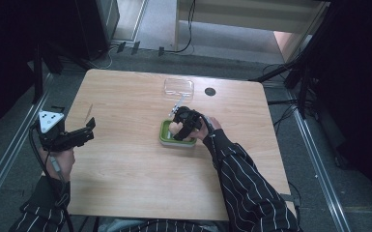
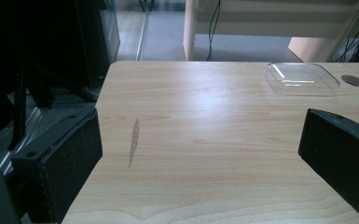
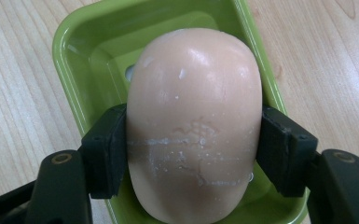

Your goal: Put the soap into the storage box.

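Observation:
A pale peach bar of soap [image 3: 196, 121] sits over a green soap dish [image 3: 79, 70], and my right gripper [image 3: 193, 149] is shut on it, both black pads pressing its sides. From above, the right gripper [image 1: 182, 126] points down over the green dish [image 1: 164, 137] near the table's middle; the soap [image 1: 175, 128] peeks out beside it. My left gripper [image 1: 88, 129] hovers near the table's left edge, jaws wide apart and holding nothing. In the left gripper view its fingers [image 2: 60, 158] frame bare wood.
A clear plastic lid [image 1: 178, 87] [image 2: 302, 78] lies at the table's far side, beside a round cable hole [image 1: 210, 91] [image 2: 354, 80]. A dark streak [image 2: 134, 140] marks the wood. Black stands and cables ring the table.

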### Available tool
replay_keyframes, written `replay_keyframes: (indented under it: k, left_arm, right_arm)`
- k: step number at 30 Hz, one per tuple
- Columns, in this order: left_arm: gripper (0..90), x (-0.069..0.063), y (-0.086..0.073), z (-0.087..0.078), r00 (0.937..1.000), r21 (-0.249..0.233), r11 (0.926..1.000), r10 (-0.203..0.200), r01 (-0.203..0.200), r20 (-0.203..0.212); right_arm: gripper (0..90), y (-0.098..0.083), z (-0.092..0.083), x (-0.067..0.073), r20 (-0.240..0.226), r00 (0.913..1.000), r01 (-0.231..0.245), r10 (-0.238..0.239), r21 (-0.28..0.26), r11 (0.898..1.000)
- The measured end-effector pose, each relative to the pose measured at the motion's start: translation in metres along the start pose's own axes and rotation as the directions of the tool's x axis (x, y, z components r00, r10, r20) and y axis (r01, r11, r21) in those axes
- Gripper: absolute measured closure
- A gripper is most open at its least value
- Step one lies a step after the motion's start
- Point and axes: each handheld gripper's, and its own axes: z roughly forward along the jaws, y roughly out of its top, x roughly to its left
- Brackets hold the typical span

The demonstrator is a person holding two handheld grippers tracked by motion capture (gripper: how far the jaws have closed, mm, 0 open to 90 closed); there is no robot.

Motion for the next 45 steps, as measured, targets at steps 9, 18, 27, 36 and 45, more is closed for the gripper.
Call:
replay_keyframes:
  k: [9,18,27,36,45]
  left_arm:
    - [0.0,0.000,0.000,0.000,1.0000,0.000,1.0000,0.000,0.000,-0.001]
    - [0.0,0.000,0.000,0.000,1.0000,-0.001,1.0000,0.003,-0.003,-0.001]
    - [0.0,0.000,0.000,0.000,1.0000,0.000,1.0000,0.003,-0.003,0.001]
    - [0.0,-0.001,0.001,0.001,1.0000,0.002,1.0000,0.007,-0.007,0.003]
    - [0.0,-0.001,0.000,0.001,1.0000,0.003,1.0000,0.005,-0.005,0.004]
  right_arm:
    - [32.5,-0.001,0.000,0.000,-0.001,1.0000,0.000,0.000,-0.007,1.000]
    - [32.3,-0.002,0.000,0.000,-0.007,0.9999,0.008,-0.008,-0.008,1.000]
    - [28.5,-0.001,-0.002,0.000,0.005,0.9997,0.024,-0.024,-0.019,1.000]
    - [22.1,-0.002,-0.008,0.000,0.006,1.0000,0.004,-0.004,-0.024,1.000]
    - [13.5,-0.007,-0.024,-0.003,0.006,0.9991,-0.042,0.043,-0.053,0.998]
